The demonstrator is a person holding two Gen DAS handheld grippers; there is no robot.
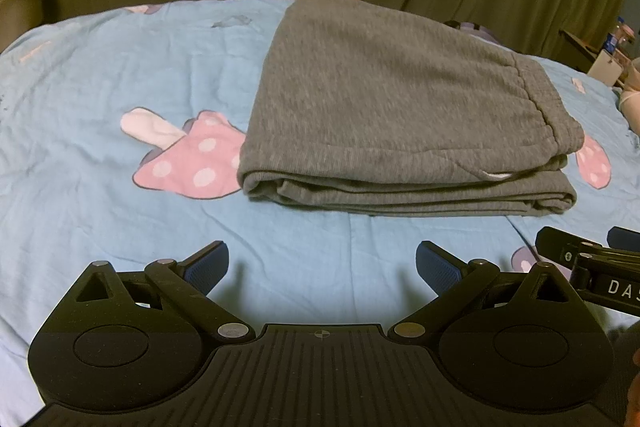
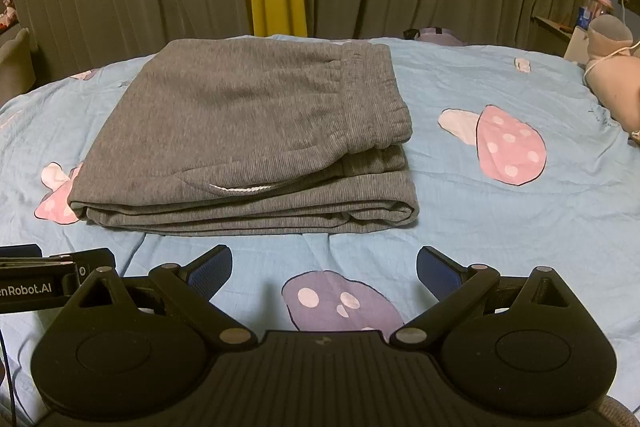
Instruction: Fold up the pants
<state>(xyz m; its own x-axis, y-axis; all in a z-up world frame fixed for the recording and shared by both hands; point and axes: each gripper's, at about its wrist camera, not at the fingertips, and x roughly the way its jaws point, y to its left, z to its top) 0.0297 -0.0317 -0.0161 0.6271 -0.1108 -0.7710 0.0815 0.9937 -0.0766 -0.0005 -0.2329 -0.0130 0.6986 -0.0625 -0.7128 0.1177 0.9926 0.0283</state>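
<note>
I see the folded pants (image 1: pixel 384 99) at 12 o'clock on the bed (image 1: pixel 100 75); both left gripper (image 1: pixel 322 265) and right gripper (image 2: pixel 324 269) fingers stand wide apart, holding nothing, their far edge hidden.

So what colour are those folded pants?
Heather grey pants, clearest in the right wrist view.

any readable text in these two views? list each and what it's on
"DA": on the right gripper's black body, cut off by the frame edge.
"enRobot.AI": on the left gripper's black body, start cut off.
Bottle label on the side shelf: too small to read.
Pants and bedsheet: no text.
</note>
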